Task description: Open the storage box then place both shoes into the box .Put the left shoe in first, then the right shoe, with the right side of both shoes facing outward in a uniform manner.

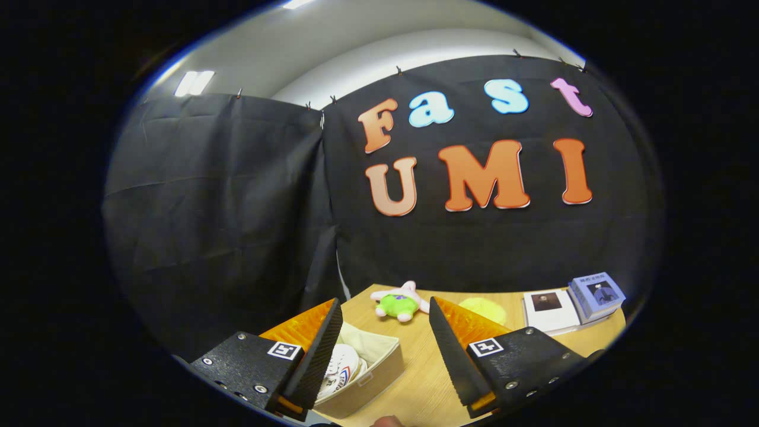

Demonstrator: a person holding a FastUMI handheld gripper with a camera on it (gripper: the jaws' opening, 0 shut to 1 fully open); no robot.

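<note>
- The gripper (385,350) is held above the near part of the wooden table (427,379), its fingers spread wide with nothing between them but bare tabletop.
- Open wood runs from between the fingers to the far edge, where the table meets the black cloth wall; the left edge of the table lies close behind the box.
- One storage box (370,370), beige and open at the top, sits at the near left, partly hidden by the left finger.
- Inside the box lies one white shoe (341,367) with red and blue marks on it; whether a second shoe is in there I cannot tell, since the finger covers that side.
- One plush toy (400,303), green with pale limbs, lies near the far edge, well beyond the fingers.
- One yellow round thing (483,308) lies just right of the toy, partly behind the right finger.
- Two books (572,305) lie at the far right, one white, one blue resting partly on it.
</note>
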